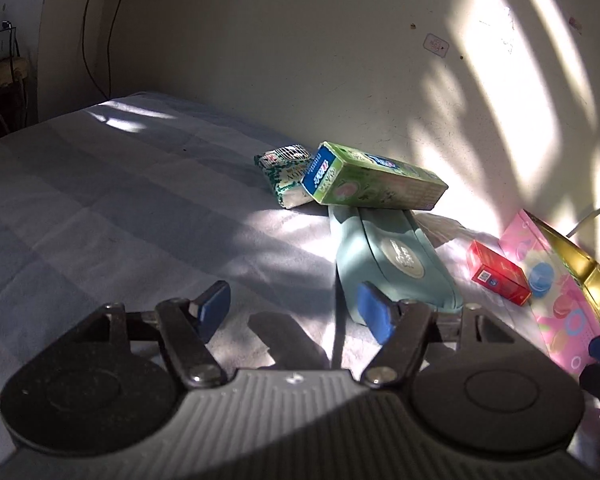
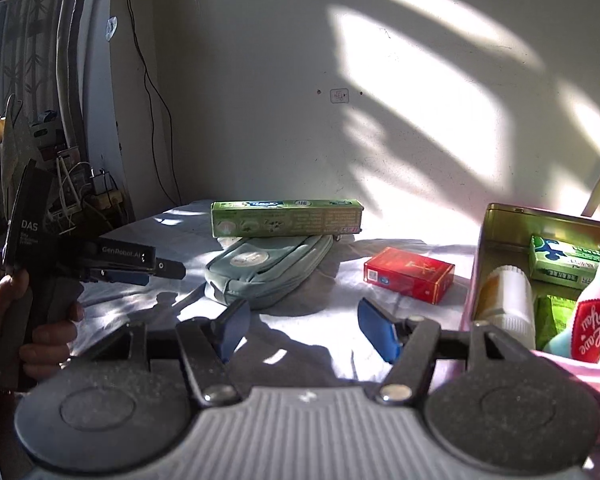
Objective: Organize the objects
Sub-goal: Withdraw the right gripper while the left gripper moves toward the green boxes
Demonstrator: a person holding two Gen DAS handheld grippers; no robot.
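A green toothpaste box (image 1: 374, 180) (image 2: 286, 218) lies across the far end of a grey-green zip pouch (image 1: 392, 260) (image 2: 266, 268) on the white sheet. A small green-white packet (image 1: 286, 178) lies behind them. A red box (image 1: 498, 272) (image 2: 410, 274) lies to the right. My left gripper (image 1: 294, 312) is open and empty, just short of the pouch's near end; it also shows in the right wrist view (image 2: 156, 272). My right gripper (image 2: 304, 328) is open and empty, in front of the pouch and red box.
A gold tin (image 2: 500, 232) (image 1: 580, 264) on a pink patterned box (image 1: 548, 292) stands at the right. It holds a white bottle (image 2: 508, 300), green packets (image 2: 562, 260) and a plush toy (image 2: 592, 316). A wall runs behind; cables and clutter (image 2: 80, 192) sit at the left.
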